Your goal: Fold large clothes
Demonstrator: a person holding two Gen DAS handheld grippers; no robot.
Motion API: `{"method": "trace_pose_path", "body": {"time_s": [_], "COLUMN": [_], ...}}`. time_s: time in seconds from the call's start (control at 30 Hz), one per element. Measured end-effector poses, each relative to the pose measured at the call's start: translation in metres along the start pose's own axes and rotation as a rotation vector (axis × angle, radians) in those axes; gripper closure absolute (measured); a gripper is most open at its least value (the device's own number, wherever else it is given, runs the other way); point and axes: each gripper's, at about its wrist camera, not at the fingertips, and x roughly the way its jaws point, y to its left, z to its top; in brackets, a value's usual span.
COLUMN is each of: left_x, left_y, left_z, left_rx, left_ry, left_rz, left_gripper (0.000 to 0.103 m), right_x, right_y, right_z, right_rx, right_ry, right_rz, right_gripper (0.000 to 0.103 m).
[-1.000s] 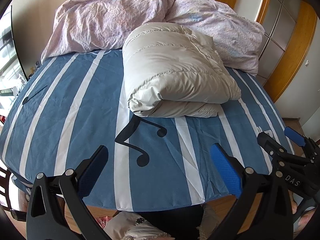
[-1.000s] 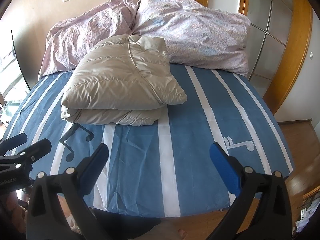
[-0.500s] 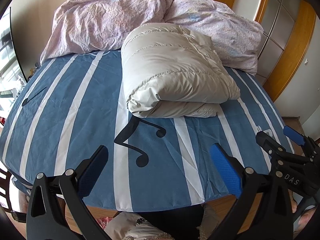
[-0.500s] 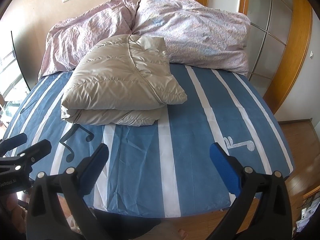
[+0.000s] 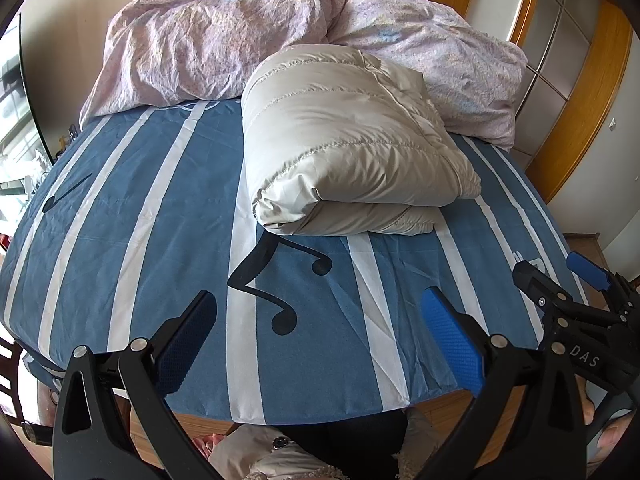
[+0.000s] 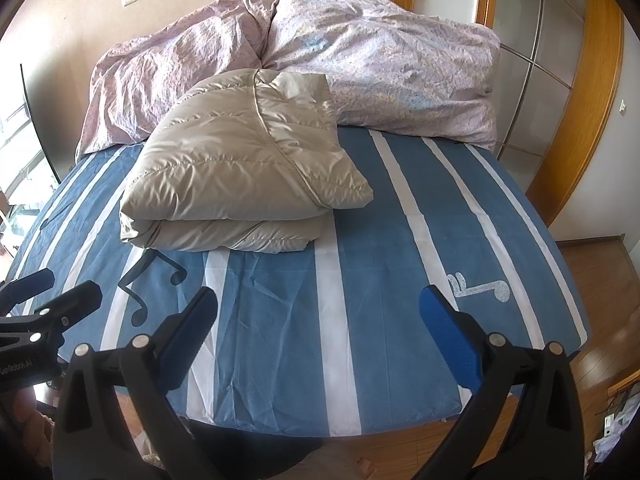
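We read "DAS" in white letters on the black body of the right claw [image 5: 560, 280], which shows at the right edge of the left wrist view. On the black body of the left claw [image 6: 52, 292], at the left edge of the right wrist view, we see small white lettering cut off by the frame; we cannot read it with certainty. We find no other legible text.

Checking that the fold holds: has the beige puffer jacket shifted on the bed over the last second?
No. The folded beige puffer jacket sits the same way against the black music note printed on the sheet, its front edge just above it, in both views.
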Motion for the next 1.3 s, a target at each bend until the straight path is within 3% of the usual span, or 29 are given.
{"method": "trace_pose_path", "body": {"time_s": [1.3], "left_x": [0.0024], "left_y": [0.0003], "left_z": [0.0006], "left_rx": [0.004], "left_ry": [-0.001], "left_rz": [0.006], "left_gripper": [0.001], "right_x": [0.0069], "right_y": [-0.0004], "right_z": [-0.0009], "right_rx": [0.004], "right_ry": [0.009], "right_rz": [0.009], "right_gripper": [0.002]}}
